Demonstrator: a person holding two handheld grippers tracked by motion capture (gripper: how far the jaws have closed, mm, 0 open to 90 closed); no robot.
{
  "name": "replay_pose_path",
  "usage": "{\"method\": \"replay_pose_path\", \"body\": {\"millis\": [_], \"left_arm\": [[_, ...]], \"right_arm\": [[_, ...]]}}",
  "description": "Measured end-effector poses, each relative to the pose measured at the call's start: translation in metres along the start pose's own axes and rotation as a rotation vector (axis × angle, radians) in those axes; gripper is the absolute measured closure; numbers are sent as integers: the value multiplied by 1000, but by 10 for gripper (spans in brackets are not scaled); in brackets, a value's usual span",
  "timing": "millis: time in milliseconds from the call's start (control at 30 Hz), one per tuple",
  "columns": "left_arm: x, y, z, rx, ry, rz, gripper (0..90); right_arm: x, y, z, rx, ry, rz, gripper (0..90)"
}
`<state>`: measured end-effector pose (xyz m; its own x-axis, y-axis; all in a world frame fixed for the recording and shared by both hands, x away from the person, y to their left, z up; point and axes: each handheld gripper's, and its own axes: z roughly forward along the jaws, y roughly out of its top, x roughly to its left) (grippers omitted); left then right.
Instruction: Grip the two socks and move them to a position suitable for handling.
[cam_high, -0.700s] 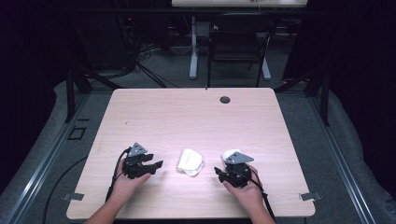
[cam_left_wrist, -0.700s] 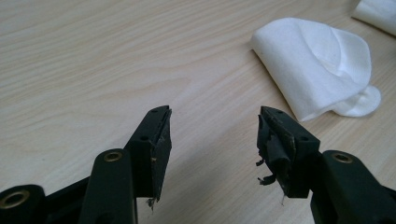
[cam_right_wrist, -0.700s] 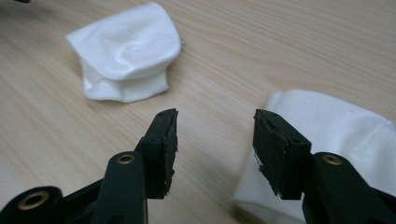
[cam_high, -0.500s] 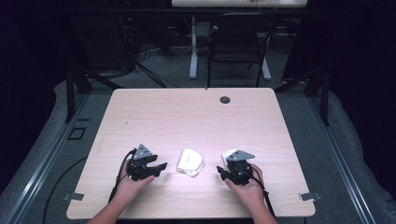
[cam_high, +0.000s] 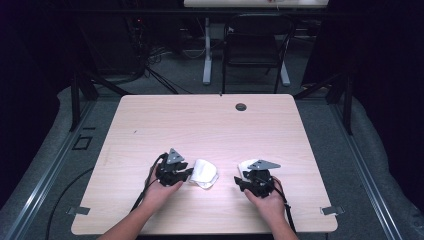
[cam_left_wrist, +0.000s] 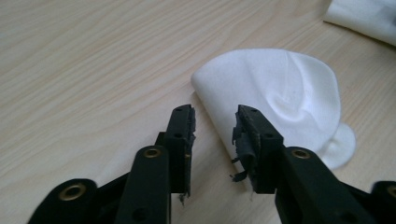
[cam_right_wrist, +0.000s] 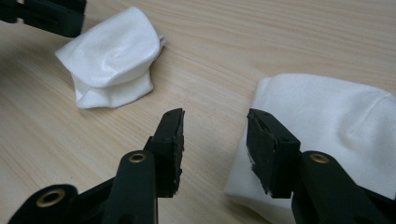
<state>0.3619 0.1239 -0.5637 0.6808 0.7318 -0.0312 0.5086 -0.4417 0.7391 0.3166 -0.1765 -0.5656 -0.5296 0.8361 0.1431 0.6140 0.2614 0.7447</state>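
Two folded white cloths lie on the wooden table. The middle cloth lies just right of my left gripper, which is open with its jaws at the cloth's near edge, nothing between them. The second cloth lies under and beside my right gripper; that gripper is open, its right jaw over the cloth's edge. A corner of the second cloth appears at the upper right in the left gripper view.
A small dark grommet sits near the table's far edge. A black chair and desk legs stand beyond the table. Metal clamps are at the front corners.
Both hands have slid slightly toward the table's front; the left gripper has closed in on the middle cloth's edge. The cloths have not moved.
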Motion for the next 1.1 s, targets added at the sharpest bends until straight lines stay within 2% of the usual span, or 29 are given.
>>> {"method": "replay_pose_path", "body": {"millis": [100,233,333,367,400,500,600,667,800,967,1100], "left_arm": [[-4,2,11,0,3,6,735],[-5,2,13,-2,4,18,810],[-8,7,9,-38,5,19,840],[-11,11,5,-60,8,35,850],[-11,12,4,-62,7,43,868],[-14,18,8,-37,-9,77,892],[-15,18,16,-2,-25,86,897],[-14,13,23,32,-32,77,897],[-15,6,25,52,-39,65,899],[-17,1,18,63,-58,16,899],[-22,-6,10,68,-62,3,894]], "right_arm": [[-2,1,-3,-15,-3,2,565],[-3,1,-4,-30,-9,-1,565],[-3,1,-6,-40,-12,4,566],[-3,1,-6,-42,-13,2,565],[-3,1,-7,-50,-9,8,566],[-3,2,-7,-56,-11,10,565],[-3,1,-6,-50,-9,14,565],[-3,1,-6,-48,-10,17,565],[-5,1,-7,-47,-8,17,565],[-6,1,-7,-49,-7,23,566],[-5,1,-7,-49,-8,24,566]]}}
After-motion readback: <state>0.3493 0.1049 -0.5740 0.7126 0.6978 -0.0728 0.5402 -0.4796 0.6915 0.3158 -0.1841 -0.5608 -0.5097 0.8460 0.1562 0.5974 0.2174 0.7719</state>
